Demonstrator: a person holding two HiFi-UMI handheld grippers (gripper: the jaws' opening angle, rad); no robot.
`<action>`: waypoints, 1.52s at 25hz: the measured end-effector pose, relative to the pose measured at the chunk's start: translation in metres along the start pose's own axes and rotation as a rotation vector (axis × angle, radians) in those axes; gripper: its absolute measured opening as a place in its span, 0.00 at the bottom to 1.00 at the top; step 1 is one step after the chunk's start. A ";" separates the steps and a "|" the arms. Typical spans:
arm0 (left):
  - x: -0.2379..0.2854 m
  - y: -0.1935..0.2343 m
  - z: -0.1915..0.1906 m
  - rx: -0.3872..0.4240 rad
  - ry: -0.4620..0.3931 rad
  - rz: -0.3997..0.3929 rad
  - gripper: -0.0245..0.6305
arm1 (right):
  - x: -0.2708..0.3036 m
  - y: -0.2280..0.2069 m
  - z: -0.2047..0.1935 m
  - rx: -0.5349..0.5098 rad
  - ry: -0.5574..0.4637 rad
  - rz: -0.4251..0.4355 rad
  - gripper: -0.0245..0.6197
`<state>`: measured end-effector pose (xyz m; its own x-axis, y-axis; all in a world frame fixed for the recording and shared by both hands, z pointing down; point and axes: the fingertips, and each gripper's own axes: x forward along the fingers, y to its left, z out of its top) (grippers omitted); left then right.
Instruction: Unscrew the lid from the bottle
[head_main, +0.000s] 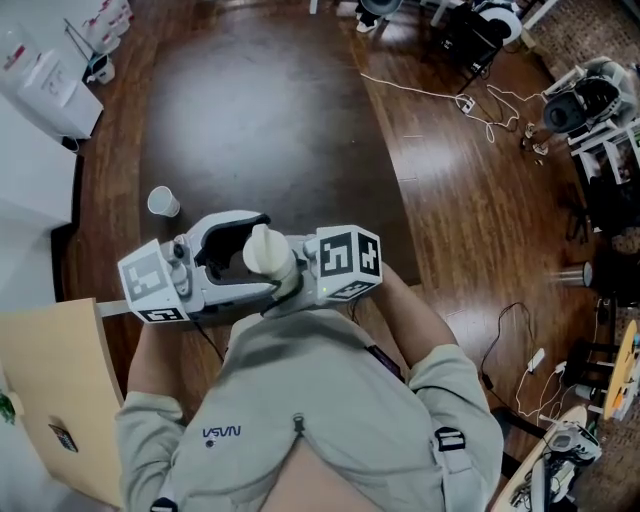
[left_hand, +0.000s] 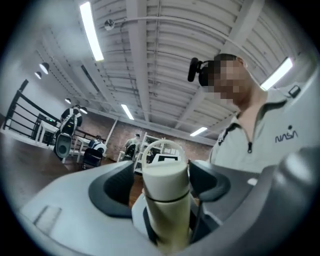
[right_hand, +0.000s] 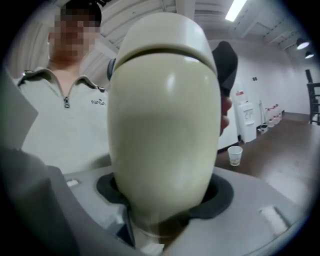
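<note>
My right claw (right_hand: 165, 195) clamps the bottle (right_hand: 165, 125) so it cannot turn. My left claw (left_hand: 161, 186) stands apart around the lid (left_hand: 166, 170), probably to take a new grip.

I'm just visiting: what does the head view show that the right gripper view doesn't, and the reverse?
Only the head view: white cables trailing across the wooden floor, and a tan board at lower left. Only the right gripper view: a ceiling light strip. Both: the cream bottle, the paper cup standing on the floor, and the person's pale zipped top.
</note>
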<state>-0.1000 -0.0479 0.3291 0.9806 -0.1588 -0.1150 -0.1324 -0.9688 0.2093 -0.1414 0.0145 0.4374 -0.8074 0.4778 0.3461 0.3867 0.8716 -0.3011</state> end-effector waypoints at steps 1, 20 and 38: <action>0.002 -0.005 0.002 0.000 0.007 -0.036 0.58 | 0.000 0.008 0.000 -0.007 0.011 0.040 0.50; 0.013 -0.008 -0.004 0.093 0.071 0.003 0.51 | 0.001 -0.014 -0.013 -0.048 0.089 -0.138 0.50; -0.002 0.057 -0.023 0.090 0.037 0.723 0.51 | -0.042 -0.120 -0.029 -0.062 0.148 -1.044 0.50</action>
<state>-0.1060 -0.0985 0.3637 0.6474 -0.7601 0.0557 -0.7589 -0.6360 0.1400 -0.1411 -0.1072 0.4845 -0.6918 -0.5078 0.5133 -0.4431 0.8599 0.2535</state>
